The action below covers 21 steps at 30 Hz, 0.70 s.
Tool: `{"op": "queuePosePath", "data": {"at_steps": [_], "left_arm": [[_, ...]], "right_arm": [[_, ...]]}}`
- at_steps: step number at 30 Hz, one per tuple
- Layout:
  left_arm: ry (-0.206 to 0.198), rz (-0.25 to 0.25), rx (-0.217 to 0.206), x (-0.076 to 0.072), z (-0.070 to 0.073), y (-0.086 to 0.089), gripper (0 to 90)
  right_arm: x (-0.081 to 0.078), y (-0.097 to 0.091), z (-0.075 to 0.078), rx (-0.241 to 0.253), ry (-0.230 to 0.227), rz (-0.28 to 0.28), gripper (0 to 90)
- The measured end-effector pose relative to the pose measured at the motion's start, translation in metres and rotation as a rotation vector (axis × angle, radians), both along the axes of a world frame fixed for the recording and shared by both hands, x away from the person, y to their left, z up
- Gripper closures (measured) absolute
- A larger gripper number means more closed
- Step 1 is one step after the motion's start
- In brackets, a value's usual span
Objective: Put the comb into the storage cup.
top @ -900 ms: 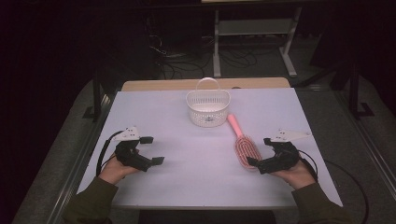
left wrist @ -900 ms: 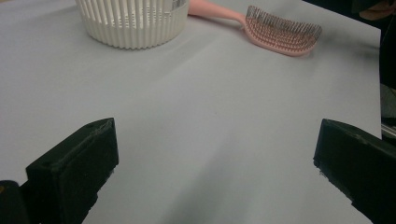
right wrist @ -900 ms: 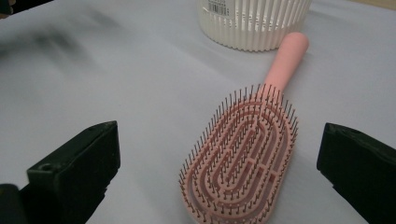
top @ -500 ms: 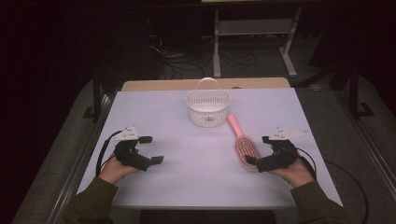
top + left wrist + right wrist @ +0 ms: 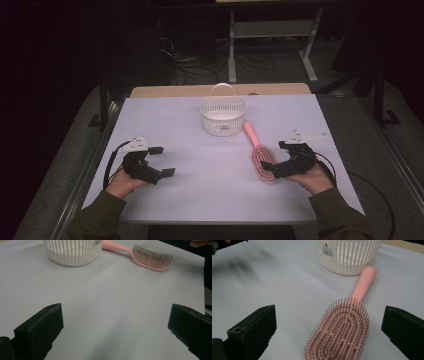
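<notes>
**Open tongs beside a pink hairbrush**

Right tongs (image 5: pixel 271 159) low over the table (image 5: pixel 210 200), jaws spread wide, nothing gripped. Hairbrush (image 5: pixel 261 155) flat on the table, bristles up, its head (image 5: pixel 339 330) lying between the spread jaws in the right gripper view, handle pointing toward the white basket (image 5: pixel 223 116). Handle tip just beside the basket wall. Left tongs (image 5: pixel 162 161) also wide open and empty, well apart from the brush, resting low at the table's left side.
</notes>
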<state>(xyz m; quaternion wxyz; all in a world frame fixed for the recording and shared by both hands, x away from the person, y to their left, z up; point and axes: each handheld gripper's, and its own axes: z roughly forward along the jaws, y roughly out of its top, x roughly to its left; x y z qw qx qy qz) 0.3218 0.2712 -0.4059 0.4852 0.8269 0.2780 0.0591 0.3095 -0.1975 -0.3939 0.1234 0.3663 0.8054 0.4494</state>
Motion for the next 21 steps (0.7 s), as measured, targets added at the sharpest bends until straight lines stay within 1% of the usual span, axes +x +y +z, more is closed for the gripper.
{"op": "queuePosePath", "data": {"at_steps": [10,16,18,21], "left_arm": [[0.005,0.008,-0.003,0.002,-0.001,0.003,0.0],[0.009,-0.001,0.001,0.001,-0.003,0.001,0.0],[0.006,-0.007,0.012,0.0,-0.004,-0.001,0.0],[0.007,-0.007,0.01,0.0,-0.004,-0.001,0.0]], "right_arm": [[0.012,0.004,0.005,-0.011,0.006,0.001,0.0],[0.017,0.005,0.007,-0.019,0.003,0.002,0.0],[0.021,0.005,0.009,-0.017,0.002,0.001,0.2],[0.025,0.006,0.01,-0.019,0.006,0.001,0.2]]}}
